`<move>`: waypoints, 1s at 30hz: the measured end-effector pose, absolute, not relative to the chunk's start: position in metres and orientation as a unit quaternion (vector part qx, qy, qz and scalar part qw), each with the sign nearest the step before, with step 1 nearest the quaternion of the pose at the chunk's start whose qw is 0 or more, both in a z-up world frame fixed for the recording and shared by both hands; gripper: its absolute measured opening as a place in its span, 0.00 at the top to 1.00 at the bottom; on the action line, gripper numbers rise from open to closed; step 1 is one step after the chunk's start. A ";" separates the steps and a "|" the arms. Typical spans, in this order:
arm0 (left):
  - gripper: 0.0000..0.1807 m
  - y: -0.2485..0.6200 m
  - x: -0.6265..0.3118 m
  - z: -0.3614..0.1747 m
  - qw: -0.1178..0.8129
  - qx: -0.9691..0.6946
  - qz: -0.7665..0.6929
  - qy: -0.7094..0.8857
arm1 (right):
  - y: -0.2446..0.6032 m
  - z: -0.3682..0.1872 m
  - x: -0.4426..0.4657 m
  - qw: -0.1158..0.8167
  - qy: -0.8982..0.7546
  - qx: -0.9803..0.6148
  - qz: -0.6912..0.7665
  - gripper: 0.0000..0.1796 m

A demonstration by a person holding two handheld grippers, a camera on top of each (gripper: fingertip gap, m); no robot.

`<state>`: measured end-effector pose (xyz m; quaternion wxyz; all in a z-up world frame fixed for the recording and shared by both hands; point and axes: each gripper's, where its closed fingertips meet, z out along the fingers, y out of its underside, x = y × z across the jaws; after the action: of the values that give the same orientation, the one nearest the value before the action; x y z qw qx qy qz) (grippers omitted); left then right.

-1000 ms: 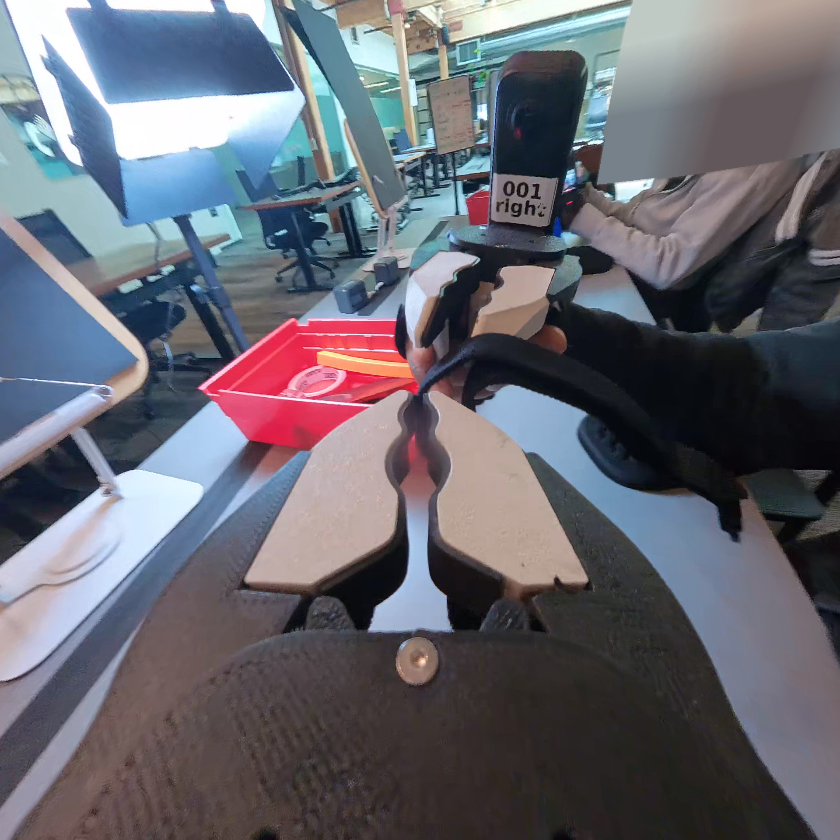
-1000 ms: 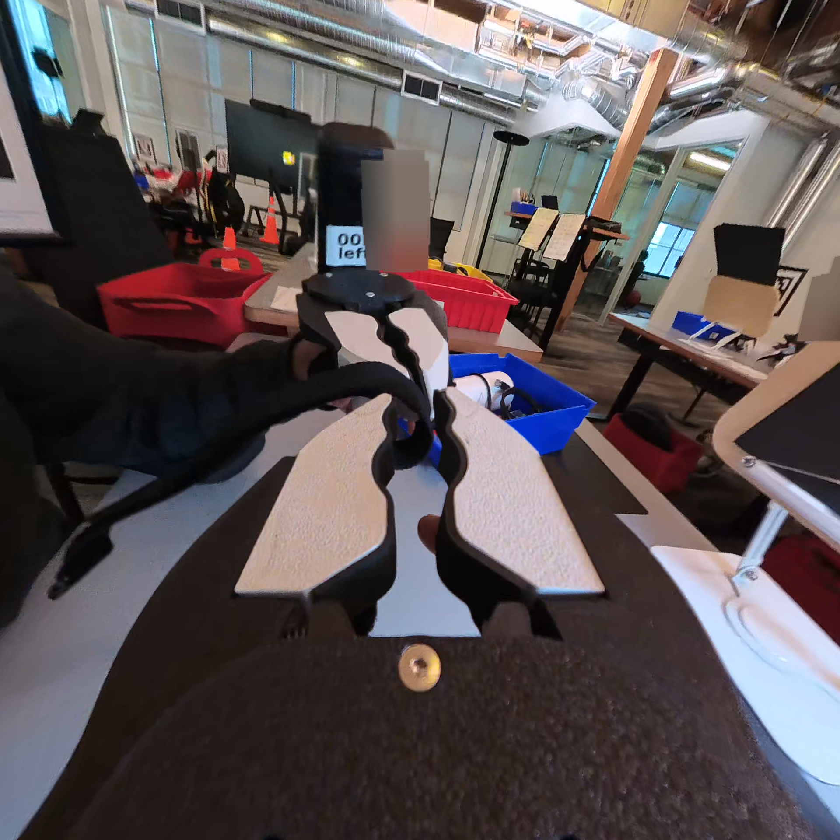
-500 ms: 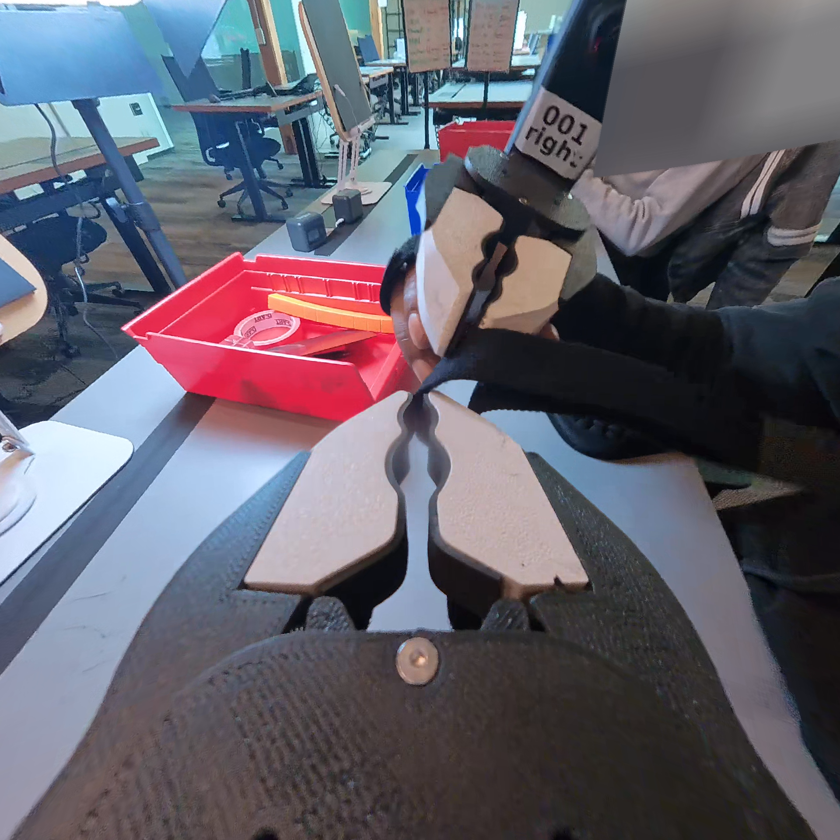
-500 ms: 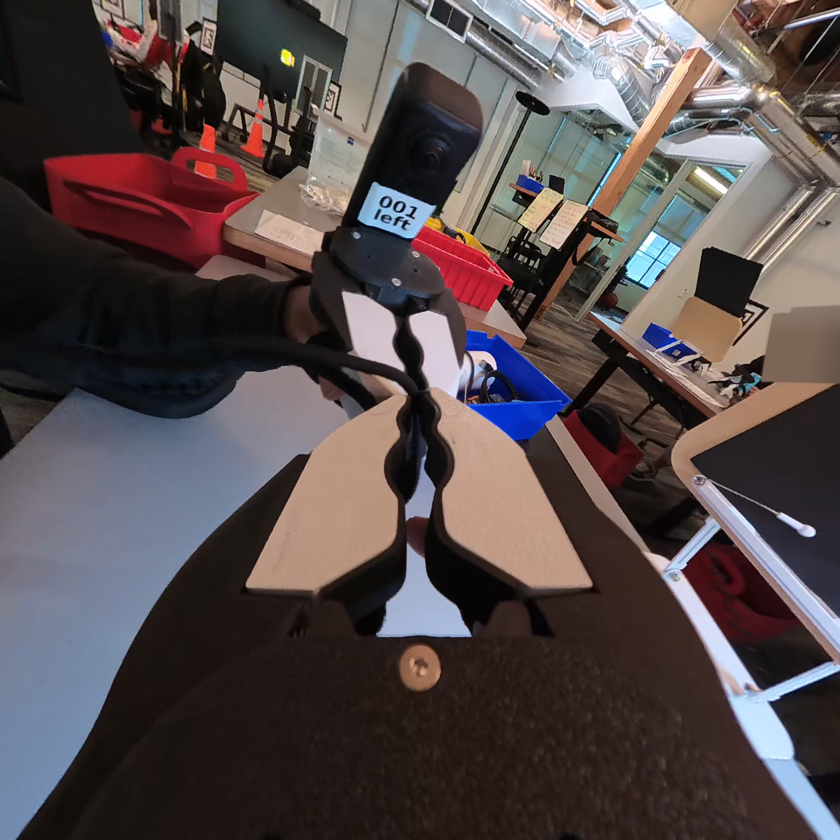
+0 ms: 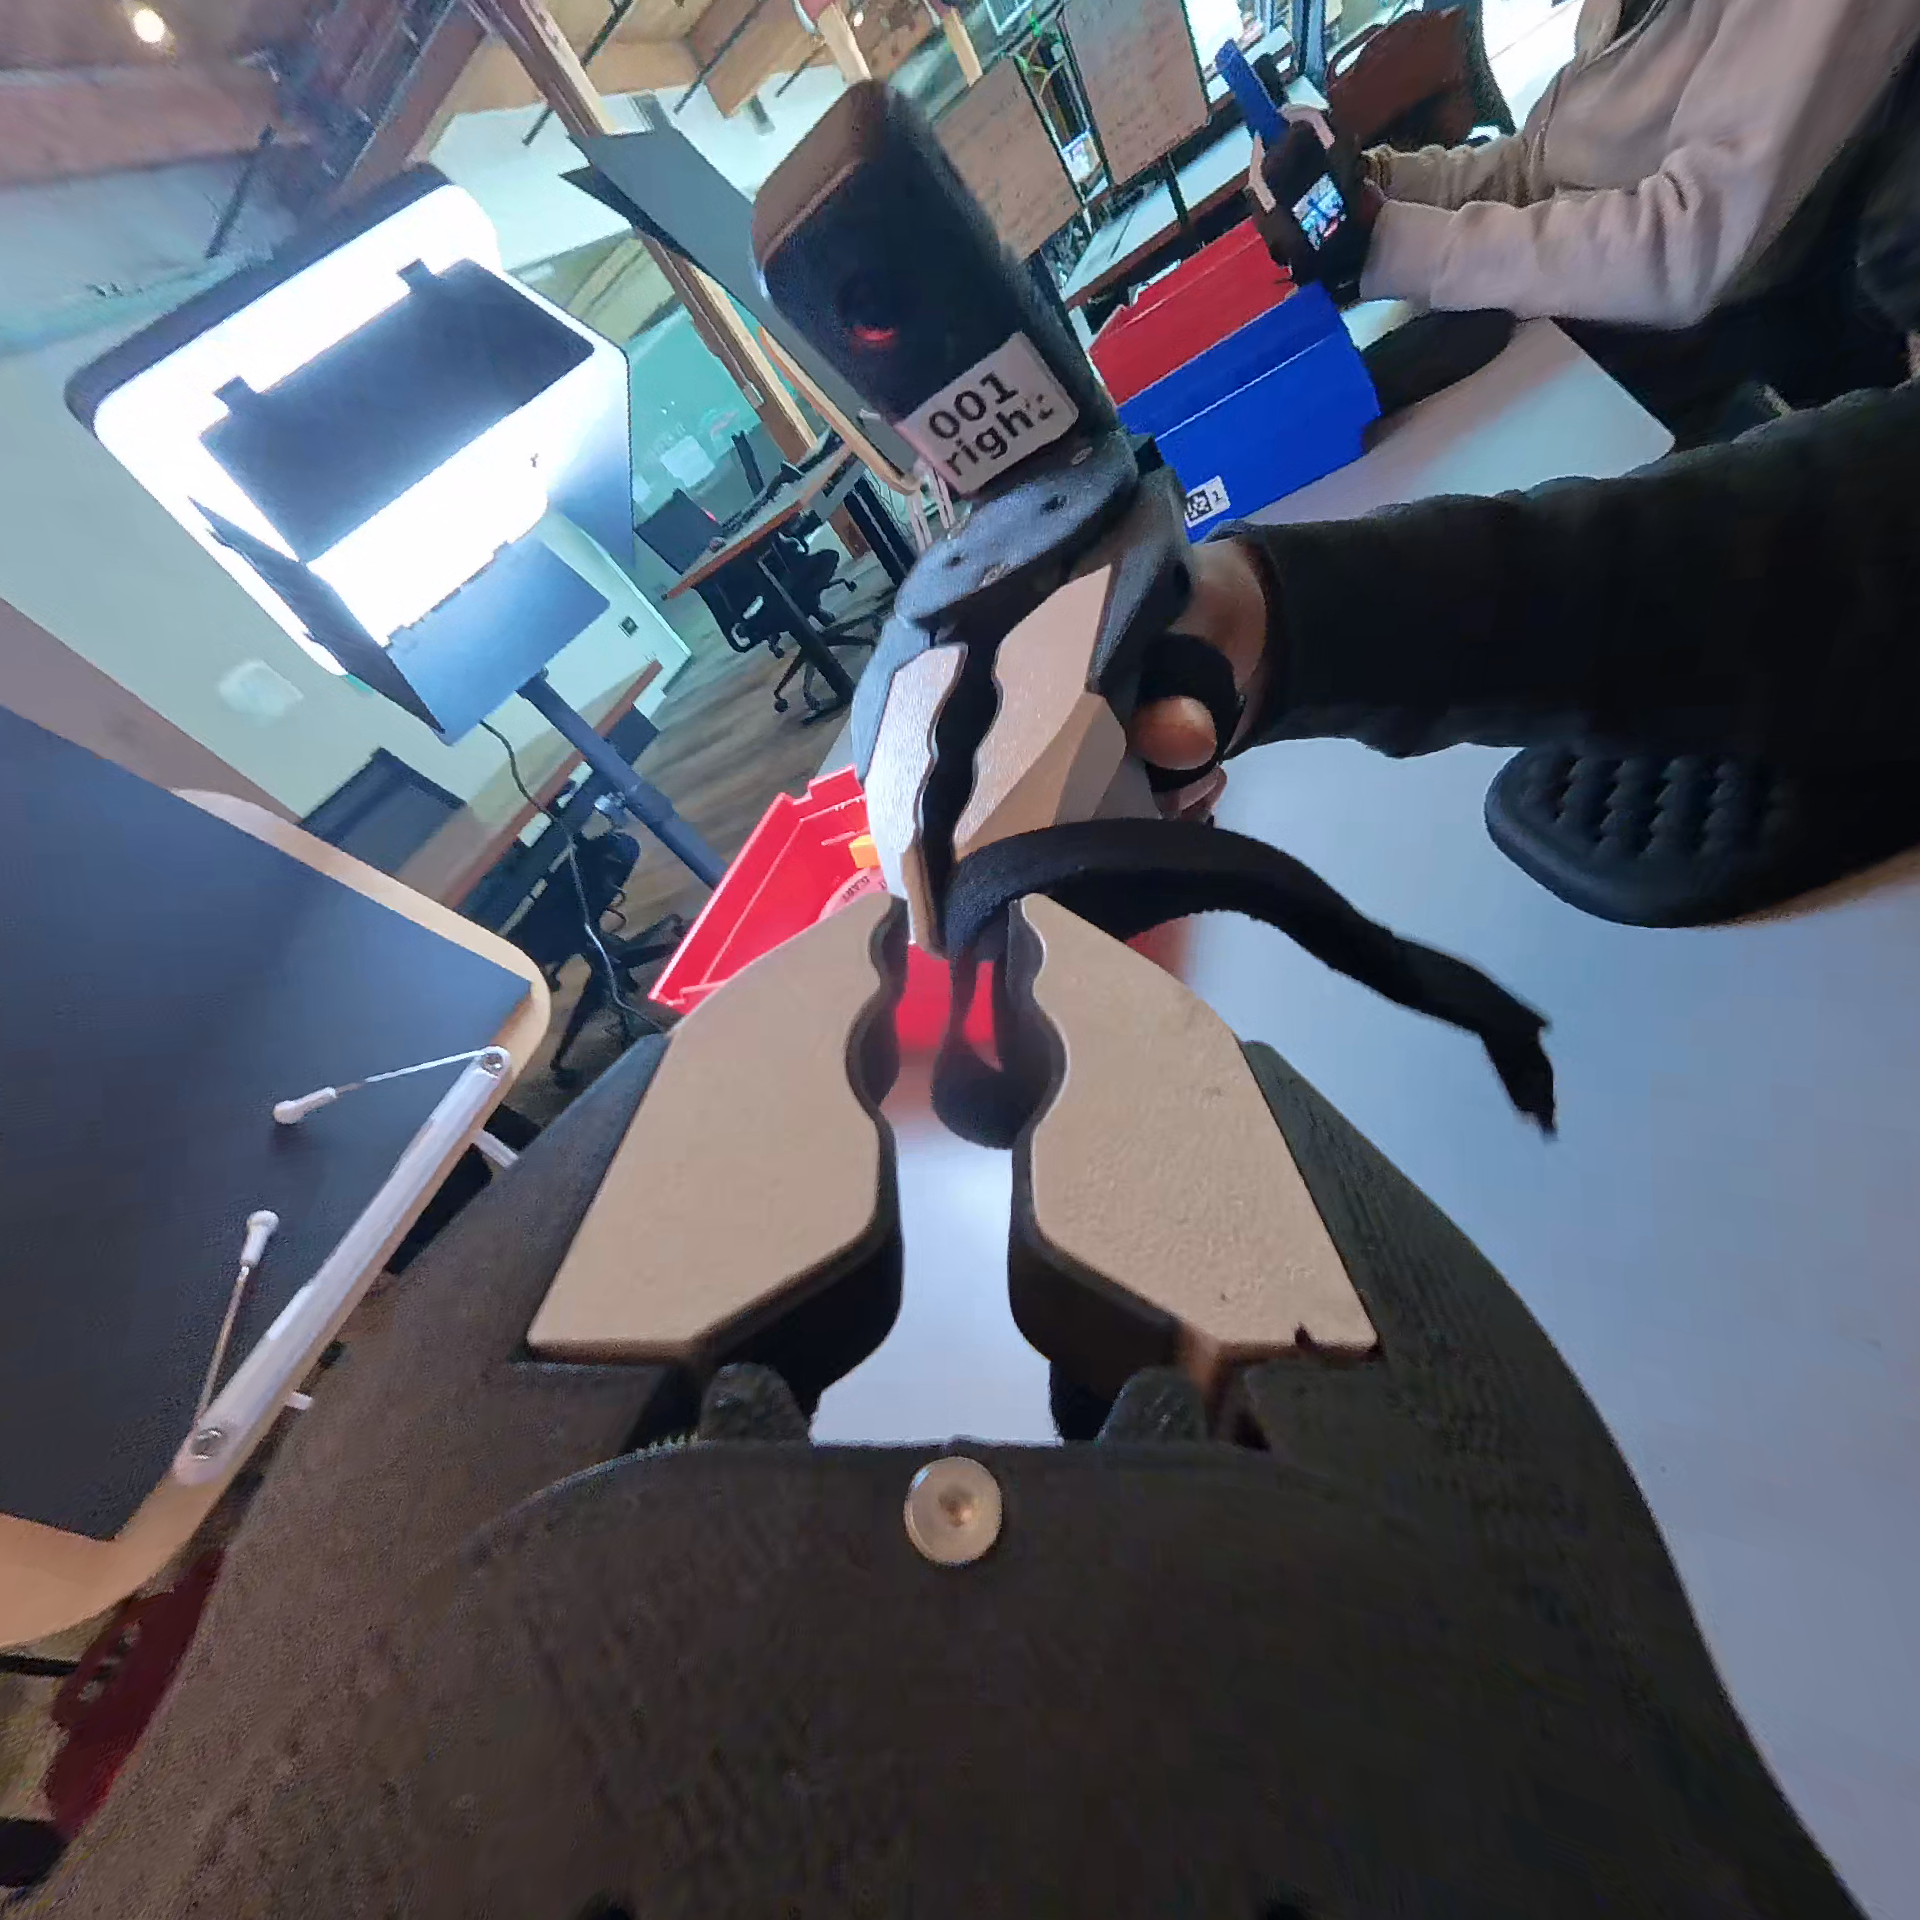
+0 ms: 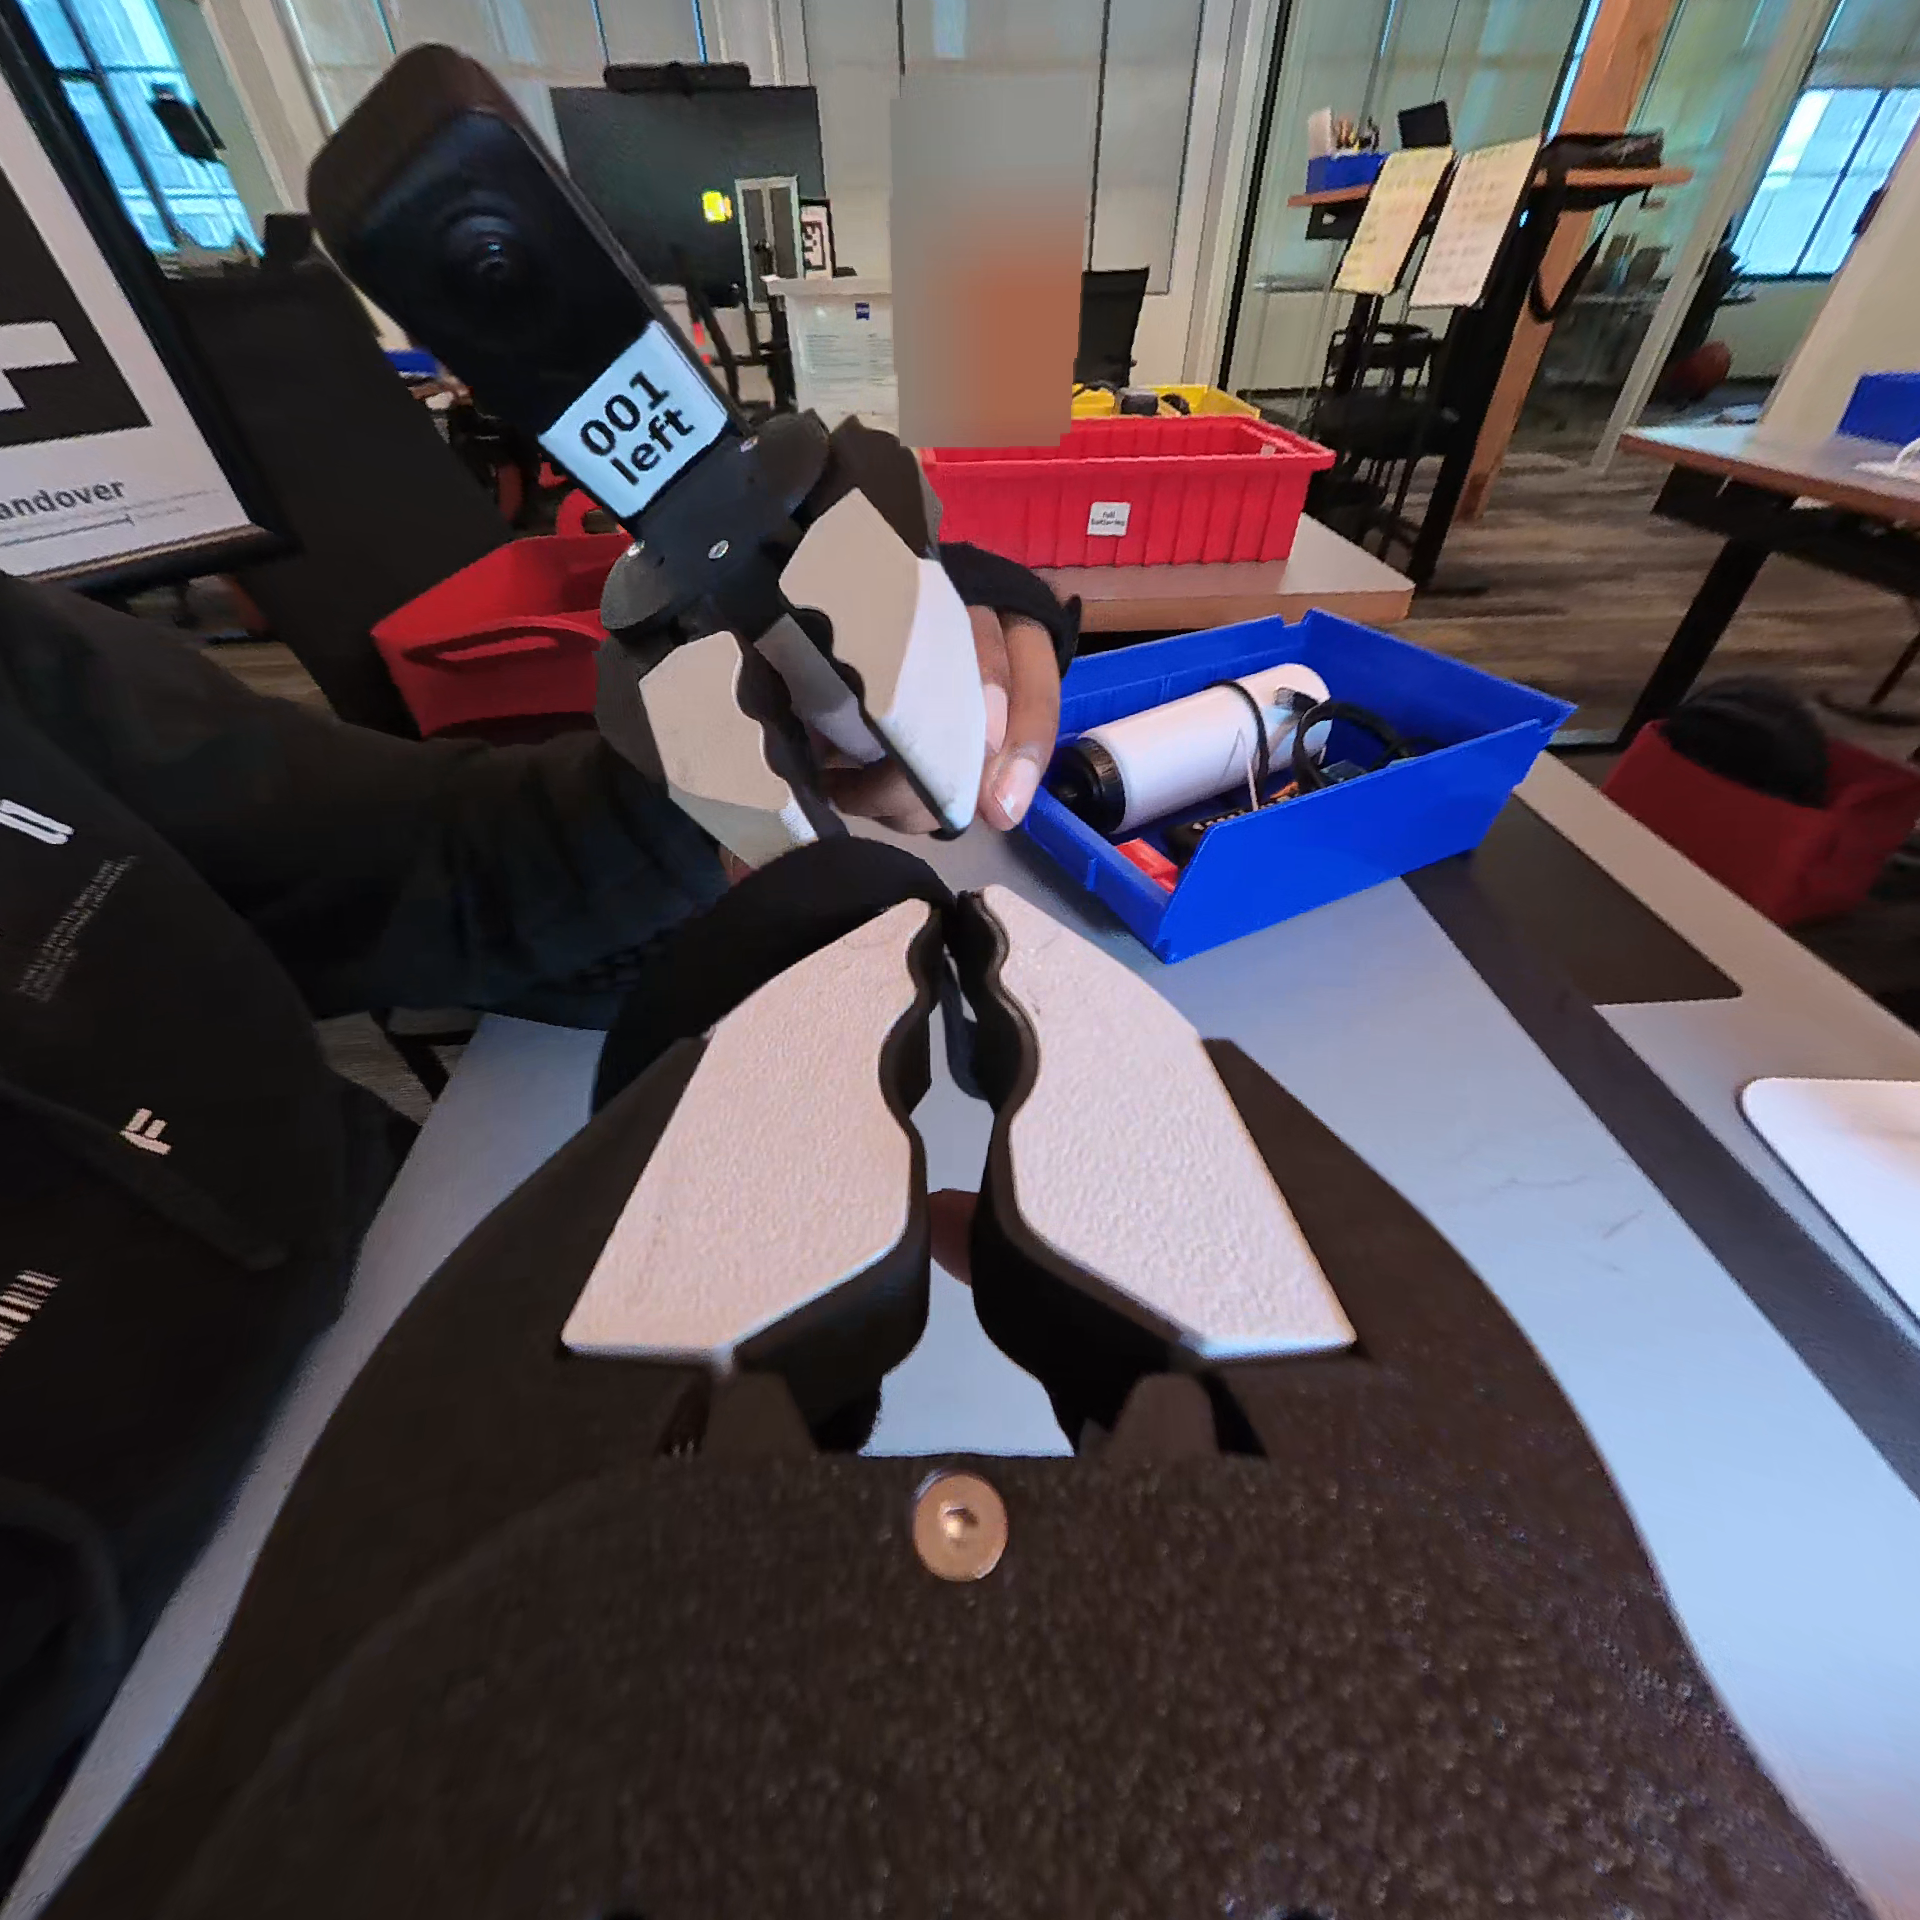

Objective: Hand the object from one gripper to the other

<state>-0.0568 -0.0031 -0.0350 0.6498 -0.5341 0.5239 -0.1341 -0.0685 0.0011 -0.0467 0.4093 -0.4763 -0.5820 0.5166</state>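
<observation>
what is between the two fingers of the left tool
The end of a black strap hangs in the gap of the open left tool, as the left wrist view shows. The right tool pinches the strap just above.

My left tool (image 5: 951,935) parted, black strap (image 5: 1247,894) looping through gap; right tool (image 5: 940,883) pinching strap above; red bin (image 5: 769,914) behind.

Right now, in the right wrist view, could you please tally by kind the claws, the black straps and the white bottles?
Claws: 2, the left claw and the right claw
Black strap: 1
White bottle: 1
Total: 4
</observation>
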 end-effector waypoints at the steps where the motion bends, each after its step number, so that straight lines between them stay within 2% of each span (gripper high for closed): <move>1: 0.91 -0.004 -0.056 -0.035 0.650 -0.531 -0.134 0.526 | 0.001 -0.048 -0.069 0.401 -0.581 -0.480 0.521 0.99; 7: 0.99 0.000 -0.056 -0.041 0.642 -0.541 -0.123 0.530 | 0.000 -0.058 -0.072 0.374 -0.585 -0.495 0.522 0.99; 13: 0.99 0.011 -0.059 -0.041 0.600 -0.613 -0.237 0.456 | 0.007 -0.036 -0.064 0.488 -0.583 -0.427 0.489 0.93; 20: 0.99 0.008 -0.056 -0.045 0.564 -0.633 -0.298 0.438 | -0.003 -0.032 -0.063 0.517 -0.602 -0.385 0.471 0.91; 24: 0.99 0.009 -0.054 -0.049 0.552 -0.641 -0.305 0.436 | -0.004 -0.032 -0.063 0.527 -0.606 -0.375 0.464 0.92; 27: 0.99 0.008 -0.053 -0.050 0.549 -0.642 -0.308 0.437 | -0.001 -0.029 -0.063 0.535 -0.597 -0.377 0.464 0.98; 30: 0.99 0.007 -0.055 -0.048 0.566 -0.629 -0.289 0.448 | 0.001 -0.028 -0.062 0.514 -0.587 -0.393 0.486 0.99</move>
<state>-0.0553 0.0069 -0.0481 0.5657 -0.6291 0.4479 -0.2892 -0.0624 0.0011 -0.0284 0.5144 -0.3929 -0.5871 0.4862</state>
